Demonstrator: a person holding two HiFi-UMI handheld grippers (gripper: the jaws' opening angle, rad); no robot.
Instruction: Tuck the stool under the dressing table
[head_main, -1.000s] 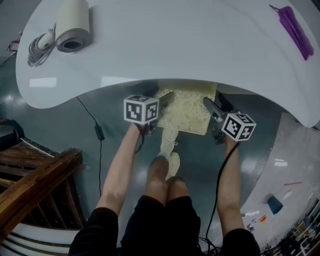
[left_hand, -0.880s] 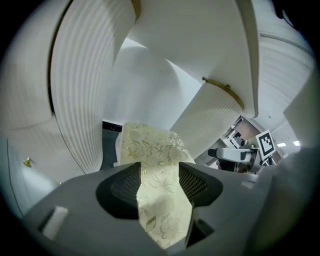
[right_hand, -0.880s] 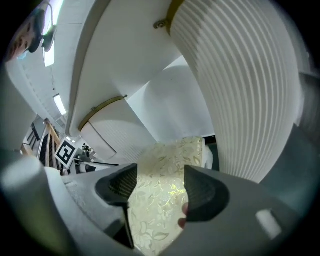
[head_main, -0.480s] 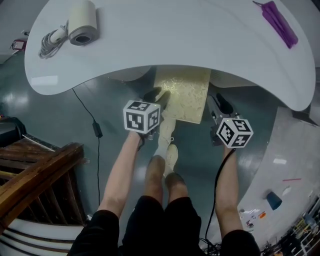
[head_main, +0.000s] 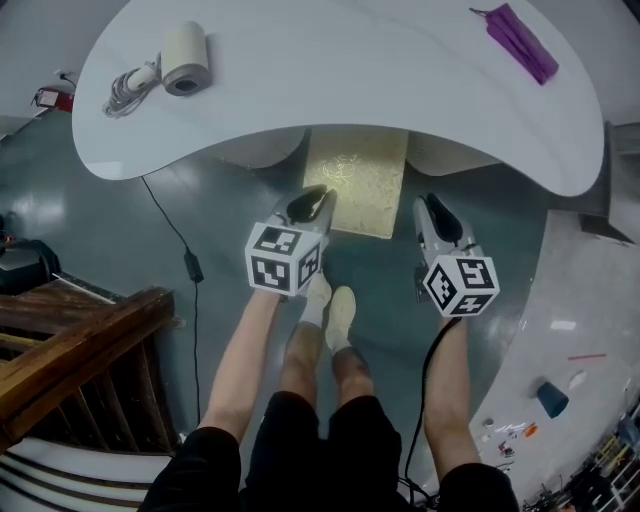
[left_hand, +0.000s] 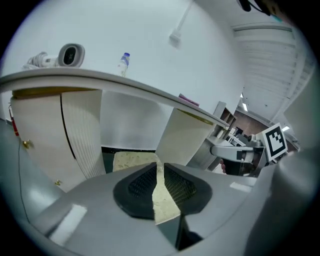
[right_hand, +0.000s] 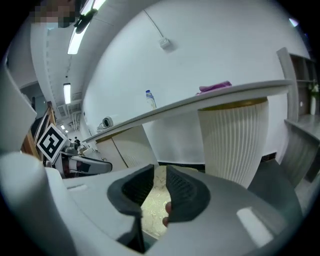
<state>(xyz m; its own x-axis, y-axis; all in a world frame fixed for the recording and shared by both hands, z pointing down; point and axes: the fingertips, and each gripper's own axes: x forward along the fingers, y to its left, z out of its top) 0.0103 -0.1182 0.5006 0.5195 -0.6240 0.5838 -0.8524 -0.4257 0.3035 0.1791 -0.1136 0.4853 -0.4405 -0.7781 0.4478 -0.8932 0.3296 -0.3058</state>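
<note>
Left hand-held gripper (head_main: 310, 204) hangs over the near left corner of the stool (head_main: 358, 180). Its jaws are closing and are almost together, with nothing between them. The right hand-held gripper (head_main: 433, 210) hangs just to the right of the stool. Its jaws are closing too, with a small gap and nothing in it.

The stool has a flat square seat, pale gold with a swirly pattern. Its far end goes under the table (head_main: 350, 80), and the rest shows in the table's curved hollow.

The table is white and curved. On it lie a white roll (head_main: 184, 60), a bundle of grey cord (head_main: 125, 88), a purple thing (head_main: 520, 42) and a small bottle (left_hand: 124, 62). The floor (head_main: 150, 230) is dark, shiny grey-green, with a black cable (head_main: 190, 260) on it. Brown wooden rails (head_main: 80, 350) stand at the left.
</note>
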